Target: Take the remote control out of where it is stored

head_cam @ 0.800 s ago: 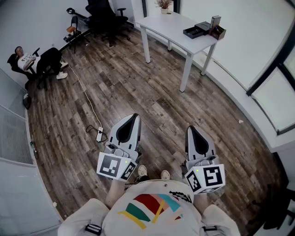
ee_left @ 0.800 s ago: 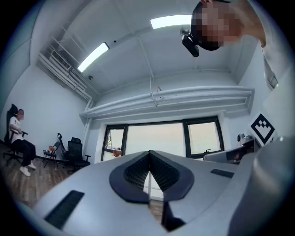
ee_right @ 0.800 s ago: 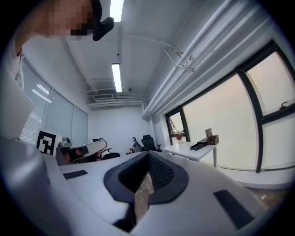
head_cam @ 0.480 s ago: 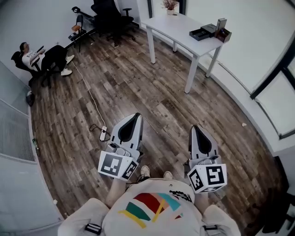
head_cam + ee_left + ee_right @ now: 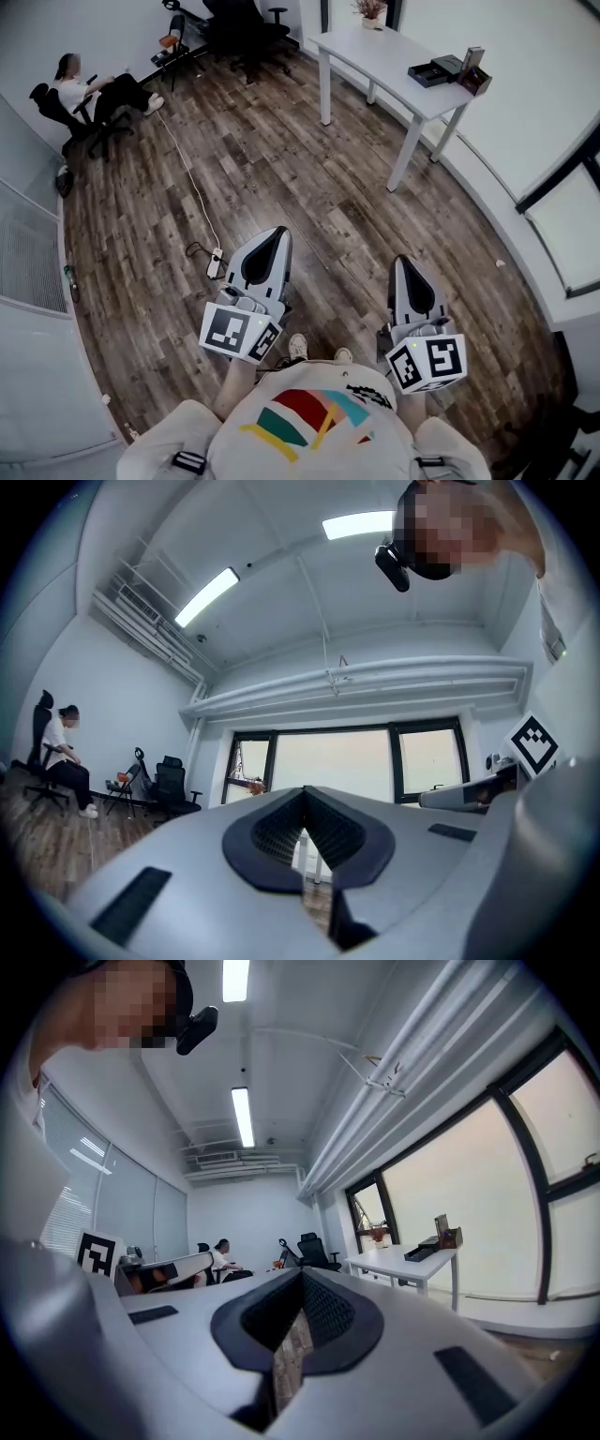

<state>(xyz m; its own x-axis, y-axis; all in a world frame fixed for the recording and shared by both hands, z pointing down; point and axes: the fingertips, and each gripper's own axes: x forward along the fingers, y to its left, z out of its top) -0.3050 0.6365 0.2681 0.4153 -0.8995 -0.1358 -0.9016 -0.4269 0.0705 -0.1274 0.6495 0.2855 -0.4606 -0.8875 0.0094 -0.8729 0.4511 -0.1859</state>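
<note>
I see no remote control in any view. A white table (image 5: 394, 56) stands far ahead at the upper right, with a flat black tray (image 5: 433, 70) and a small brown box (image 5: 473, 77) on its right end. The left gripper (image 5: 277, 232) and right gripper (image 5: 401, 261) are held low in front of the body, over the wooden floor, both pointing forward. Each is shut with nothing between its jaws. In the left gripper view the left gripper (image 5: 304, 789) points toward the windows. The right gripper (image 5: 302, 1271) has the table (image 5: 403, 1262) off to its right.
A person sits on a chair (image 5: 89, 94) at the far left. Black office chairs (image 5: 244, 28) stand at the back. A power strip (image 5: 215, 262) with a long white cable lies on the floor ahead of the left gripper. A glass partition runs along the left, windows along the right.
In the head view the room has slid a little right and down; the table and the seated person sit lower in the frame. Both grippers keep their place and stay shut.
</note>
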